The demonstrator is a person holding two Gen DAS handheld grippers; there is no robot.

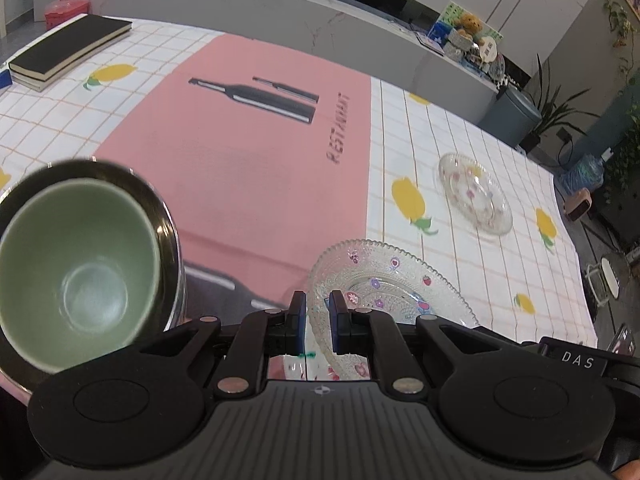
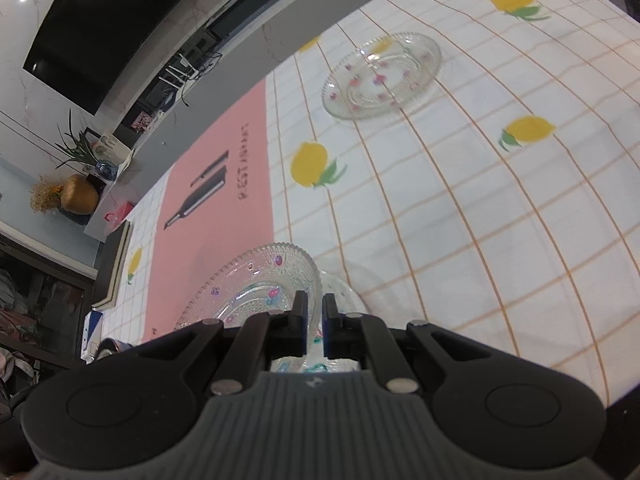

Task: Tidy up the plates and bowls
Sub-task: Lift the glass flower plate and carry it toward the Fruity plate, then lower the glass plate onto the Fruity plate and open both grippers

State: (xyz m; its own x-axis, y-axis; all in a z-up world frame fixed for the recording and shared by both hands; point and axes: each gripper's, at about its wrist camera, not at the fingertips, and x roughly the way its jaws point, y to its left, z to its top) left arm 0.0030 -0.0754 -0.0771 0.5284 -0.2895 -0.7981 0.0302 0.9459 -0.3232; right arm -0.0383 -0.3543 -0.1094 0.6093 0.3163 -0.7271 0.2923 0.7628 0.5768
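My left gripper (image 1: pixel 318 304) is shut on the rim of a clear glass plate with flower prints (image 1: pixel 388 284), held tilted above the table. My right gripper (image 2: pixel 315 306) is shut on the rim of a glass plate (image 2: pixel 256 284) too; whether it is the same plate I cannot tell. A second glass plate lies flat on the tablecloth further off (image 1: pixel 474 192), also in the right wrist view (image 2: pixel 382 76). A green bowl (image 1: pixel 76 276) sits inside a dark metal bowl (image 1: pixel 160 216) at the near left.
A checked tablecloth with lemon prints (image 2: pixel 480 220) covers the table, with a pink "RESTAURANT" placemat (image 1: pixel 248 152) in the middle. Stacked black books (image 1: pixel 68 50) lie at the far left corner. A grey counter (image 1: pixel 280 8) runs behind the table.
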